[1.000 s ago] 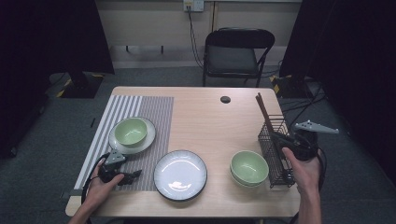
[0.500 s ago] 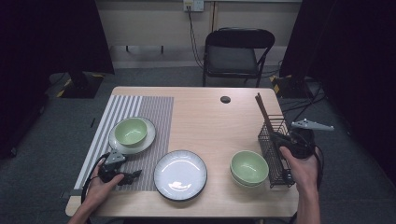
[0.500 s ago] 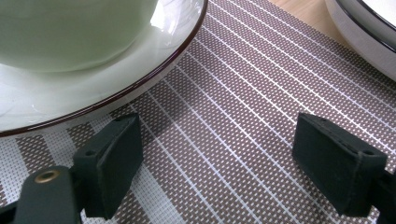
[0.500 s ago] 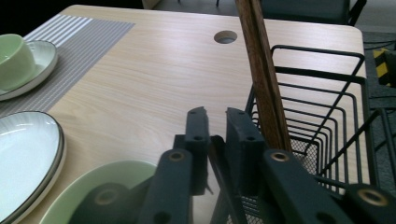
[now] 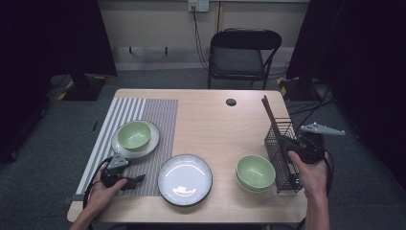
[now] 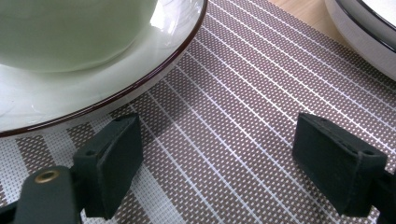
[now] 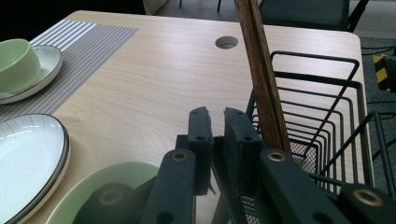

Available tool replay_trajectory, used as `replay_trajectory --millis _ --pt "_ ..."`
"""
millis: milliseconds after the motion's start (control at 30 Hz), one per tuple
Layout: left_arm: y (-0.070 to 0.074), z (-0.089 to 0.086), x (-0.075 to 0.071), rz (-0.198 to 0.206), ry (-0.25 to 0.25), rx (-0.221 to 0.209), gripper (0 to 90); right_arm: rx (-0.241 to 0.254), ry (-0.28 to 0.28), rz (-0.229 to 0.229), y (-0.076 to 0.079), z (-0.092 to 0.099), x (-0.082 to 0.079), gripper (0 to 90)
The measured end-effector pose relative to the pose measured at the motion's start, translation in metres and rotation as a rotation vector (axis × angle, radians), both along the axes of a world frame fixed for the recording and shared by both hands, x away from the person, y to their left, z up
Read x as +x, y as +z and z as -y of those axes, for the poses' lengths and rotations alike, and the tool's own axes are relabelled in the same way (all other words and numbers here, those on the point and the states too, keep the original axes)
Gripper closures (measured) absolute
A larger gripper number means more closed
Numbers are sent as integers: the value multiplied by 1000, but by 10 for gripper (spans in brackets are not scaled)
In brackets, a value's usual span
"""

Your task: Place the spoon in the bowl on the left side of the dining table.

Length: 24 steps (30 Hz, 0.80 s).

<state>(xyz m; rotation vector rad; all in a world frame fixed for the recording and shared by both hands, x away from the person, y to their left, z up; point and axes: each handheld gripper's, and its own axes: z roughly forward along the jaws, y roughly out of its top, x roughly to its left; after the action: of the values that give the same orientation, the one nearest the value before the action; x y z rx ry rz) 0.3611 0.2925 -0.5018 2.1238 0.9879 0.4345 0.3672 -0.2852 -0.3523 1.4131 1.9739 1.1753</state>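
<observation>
Right gripper [image 5: 288, 144] sits at the wire basket [image 5: 282, 158] on the table's right edge, roughly four o'clock from the table centre in the high view. In the right gripper view its jaws [image 7: 217, 140] stand narrow, nearly together, pinching the thin wire of the basket's near rim; a slim gap remains between the pads. The wooden chopsticks [image 7: 261, 74] stand tilted in the basket, just beside the right jaw at its one o'clock; whether they touch it cannot be told. In the high view the chopsticks [image 5: 269, 115] lean out of the basket toward eleven o'clock.

A green bowl [image 5: 255, 172] sits on the bare wood just beside the basket, at its nine o'clock. A white plate [image 5: 185, 179] with a dark rim lies at six o'clock on the table, its left edge overlapping the striped placemat [image 5: 143, 120].

Left gripper [image 5: 136, 181] rests on the placemat at eight o'clock, pointing toward the white plate. The left gripper view shows its jaws [image 6: 224, 158] wide apart with bare mat between them. A second green bowl [image 5: 134, 135] stands on a saucer [image 5: 151, 146] on the mat, at the gripper's twelve o'clock, near but apart from it.

A black chair [image 5: 239, 55] stands beyond the table at twelve o'clock.
</observation>
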Motion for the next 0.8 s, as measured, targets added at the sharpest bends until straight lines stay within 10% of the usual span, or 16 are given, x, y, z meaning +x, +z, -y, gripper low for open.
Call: replay_trajectory --millis 800 --pt "0 0 0 -1 0 -2 156 23 69 8 3 2 -11 772"
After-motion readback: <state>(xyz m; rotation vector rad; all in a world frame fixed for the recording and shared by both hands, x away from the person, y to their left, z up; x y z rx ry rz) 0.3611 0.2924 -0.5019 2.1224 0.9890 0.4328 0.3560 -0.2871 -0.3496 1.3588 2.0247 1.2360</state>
